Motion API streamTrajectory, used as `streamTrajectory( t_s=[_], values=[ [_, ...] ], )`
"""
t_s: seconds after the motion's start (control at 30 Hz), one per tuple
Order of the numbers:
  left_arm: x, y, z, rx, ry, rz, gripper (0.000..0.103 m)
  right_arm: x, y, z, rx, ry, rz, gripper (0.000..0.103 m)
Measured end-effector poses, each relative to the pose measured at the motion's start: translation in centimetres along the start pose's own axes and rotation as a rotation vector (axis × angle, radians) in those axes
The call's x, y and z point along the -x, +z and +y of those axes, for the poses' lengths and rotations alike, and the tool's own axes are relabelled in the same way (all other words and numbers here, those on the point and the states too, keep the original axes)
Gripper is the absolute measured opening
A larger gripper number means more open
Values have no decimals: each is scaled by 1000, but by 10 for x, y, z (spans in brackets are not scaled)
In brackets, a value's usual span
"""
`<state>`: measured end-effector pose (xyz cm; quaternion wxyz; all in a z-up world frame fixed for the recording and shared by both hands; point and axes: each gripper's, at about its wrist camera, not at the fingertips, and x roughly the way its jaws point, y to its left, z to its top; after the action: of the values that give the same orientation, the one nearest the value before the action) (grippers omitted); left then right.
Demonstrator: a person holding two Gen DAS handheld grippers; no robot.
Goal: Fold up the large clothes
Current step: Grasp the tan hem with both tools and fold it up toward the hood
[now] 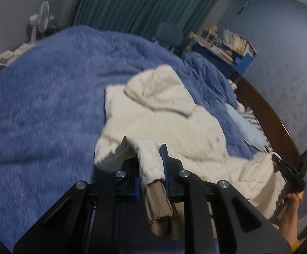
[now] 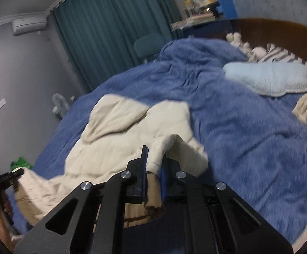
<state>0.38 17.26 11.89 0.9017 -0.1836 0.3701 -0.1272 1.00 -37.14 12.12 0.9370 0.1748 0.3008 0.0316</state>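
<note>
Cream hoodie (image 1: 166,114) spread mid-frame on blue blanket (image 1: 47,97), left gripper (image 1: 146,146) clamped on its hem, right gripper (image 2: 154,156) pinching the hem likewise.

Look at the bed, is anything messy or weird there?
The cream hoodie is rumpled, its bottom edge lifted off the blue blanket by the left gripper and the right gripper. The blanket is bunched near the headboard.
</note>
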Motion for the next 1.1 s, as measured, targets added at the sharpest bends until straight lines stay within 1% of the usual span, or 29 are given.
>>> streamTrajectory(
  t_s=[0.07, 0.1, 0.17, 0.3, 0.37, 0.47, 0.53, 0.63, 0.73, 0.83, 0.9, 0.97, 1.0, 1.1],
  values=[
    [-13, 14, -1, 5, 36, -31, 13, -18, 10, -3, -37, -3, -19, 10],
    [-21, 20, 1, 16, 41, -37, 13, -29, 14, -7, -57, -5, -27, 10],
    [-35, 31, 4, 33, 48, -43, 13, -49, 21, -13, -89, -6, -33, 10],
    [-74, 58, 13, 56, 73, -39, 13, -94, 37, -27, -145, -1, -15, 10],
    [-96, 72, 16, 60, 88, -36, 13, -110, 48, -26, -146, 1, -16, 10],
    [-122, 92, 20, 54, 113, -37, 13, -129, 69, -15, -102, -11, -33, 10],
    [-135, 108, 22, 49, 119, -43, 13, -141, 85, -10, -95, -9, -44, 10],
    [-146, 124, 24, 26, 128, -76, 13, -157, 110, -1, -75, 5, -58, 10],
    [-161, 129, 31, 7, 140, -91, 13, -172, 119, 4, -39, 19, -85, 10],
    [-182, 128, 42, 19, 132, -70, 13, -193, 116, 1, -52, 8, -78, 11],
    [-197, 126, 46, 3, 152, -62, 13, -213, 111, 4, -23, -27, -74, 11],
    [-216, 121, 49, -23, 194, -37, 14, -228, 104, 5, -11, -38, -65, 12],
    [-223, 120, 52, -15, 198, -25, 15, -234, 103, 5, -7, -40, -64, 13],
    [-235, 118, 65, 37, 166, -6, 17, -250, 97, 1, -10, -48, -55, 14]
  ],
)
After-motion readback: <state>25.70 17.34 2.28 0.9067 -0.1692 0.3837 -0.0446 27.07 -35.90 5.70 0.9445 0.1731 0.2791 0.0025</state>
